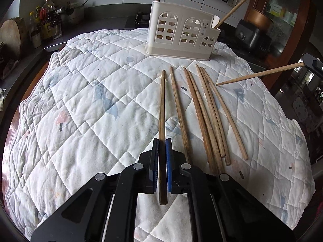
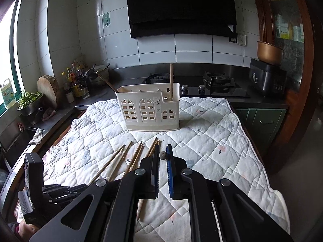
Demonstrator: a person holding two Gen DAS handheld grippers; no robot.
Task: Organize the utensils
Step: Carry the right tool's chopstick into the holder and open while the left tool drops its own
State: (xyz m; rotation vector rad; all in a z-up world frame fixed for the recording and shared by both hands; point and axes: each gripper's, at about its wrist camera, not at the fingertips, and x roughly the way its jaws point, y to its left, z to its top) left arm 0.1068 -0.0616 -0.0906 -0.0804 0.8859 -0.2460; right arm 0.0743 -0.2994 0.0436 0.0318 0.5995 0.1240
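I am working through a row of wooden chopsticks on a quilted cloth (image 1: 84,104). My left gripper (image 1: 162,141), bottom centre of its view, is clamping one chopstick (image 1: 162,104). My right gripper (image 2: 163,151) is pinching another chopstick (image 1: 260,74), lifted at the left view's right edge. Two are already standing in the cream utensil holder (image 1: 181,32), upper centre. Six loose chopsticks (image 1: 203,109) are lying between, waiting.

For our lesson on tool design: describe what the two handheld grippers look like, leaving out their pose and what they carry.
Both the left gripper and right gripper are black, angular linkage frames with round silver pivot pins. Each has two flat parallel fingers: one with a black ribbed pad, one with a blue pad. No cables or sleeves are visible.
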